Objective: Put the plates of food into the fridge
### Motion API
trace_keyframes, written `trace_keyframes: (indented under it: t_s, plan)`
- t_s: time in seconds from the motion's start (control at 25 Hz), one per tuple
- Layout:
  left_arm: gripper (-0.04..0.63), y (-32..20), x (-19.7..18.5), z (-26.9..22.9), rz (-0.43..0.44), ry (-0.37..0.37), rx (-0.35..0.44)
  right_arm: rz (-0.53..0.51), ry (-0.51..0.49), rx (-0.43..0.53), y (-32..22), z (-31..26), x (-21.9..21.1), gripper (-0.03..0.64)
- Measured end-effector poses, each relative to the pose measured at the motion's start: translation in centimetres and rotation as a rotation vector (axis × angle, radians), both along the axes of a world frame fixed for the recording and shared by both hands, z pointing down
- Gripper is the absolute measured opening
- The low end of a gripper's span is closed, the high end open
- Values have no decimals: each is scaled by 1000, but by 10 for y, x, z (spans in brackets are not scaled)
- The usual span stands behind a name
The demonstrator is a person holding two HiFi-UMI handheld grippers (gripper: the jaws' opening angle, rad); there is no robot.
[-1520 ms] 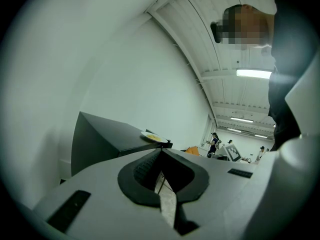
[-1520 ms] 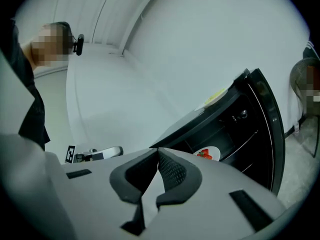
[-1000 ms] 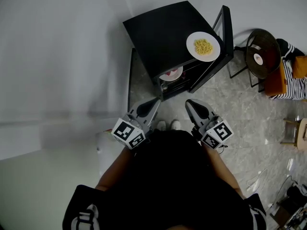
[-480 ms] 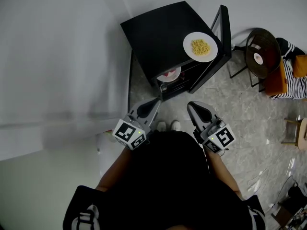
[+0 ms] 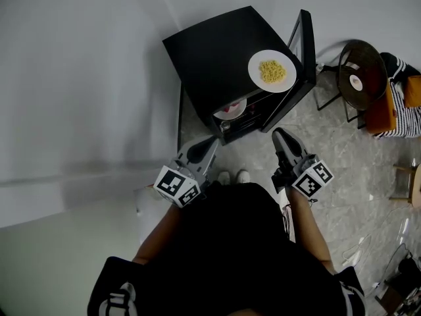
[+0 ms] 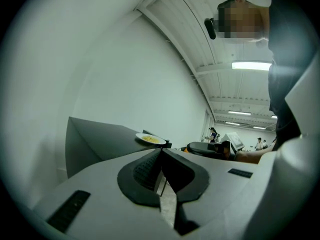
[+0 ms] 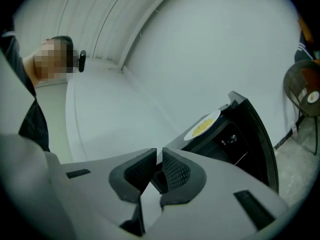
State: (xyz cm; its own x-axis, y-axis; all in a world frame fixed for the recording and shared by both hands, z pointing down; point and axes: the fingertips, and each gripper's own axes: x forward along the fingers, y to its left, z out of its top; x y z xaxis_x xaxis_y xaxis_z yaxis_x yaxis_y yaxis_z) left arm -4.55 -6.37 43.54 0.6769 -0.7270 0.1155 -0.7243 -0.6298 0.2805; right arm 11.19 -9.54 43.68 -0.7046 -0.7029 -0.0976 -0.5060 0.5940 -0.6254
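Note:
A small black fridge stands on the floor with its door swung open to the right. A white plate of yellow food rests on the fridge's top near the door. On a shelf inside lies a second plate with red food. My left gripper is shut and empty, pointing at the fridge front from a short way off. My right gripper is shut and empty, nearer the open door. The yellow plate also shows past the left gripper, and the plate past the right gripper.
A white wall runs along the left and behind the fridge. A round dark chair and a seated person in striped clothes are at the right. My shoes stand on the tiled floor before the fridge.
My right gripper has swung to the right, toward the open door, and rolled. The left gripper has stayed where it was.

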Motion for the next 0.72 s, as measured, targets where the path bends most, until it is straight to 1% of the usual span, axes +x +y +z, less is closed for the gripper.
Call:
trace_keyframes:
  t_s: [0.16,0.24,0.28,0.36,0.4,0.64,0.72]
  plan:
    - [25,-10,1,-2,-9,-2,-1,25,-196,-121,-30,4,15,32]
    - [24,-14,0,-3,-16,-5,-1,26,-261,-170,-43,9,19,36]
    - [25,-15,-1,-2,-21,-4,-4,20,-297,-192,-49,11,20,44]
    - [25,-18,-3,3,-31,4,-18,12,-393,-242,-59,16,20,103]
    - [25,-19,-4,4,-36,7,-23,14,-437,-263,-63,18,20,104]
    - [23,-25,-9,6,-56,5,-20,43,-575,-363,-86,29,20,104]
    - [23,-28,-10,6,-65,6,-27,59,-605,-403,-92,35,20,104]
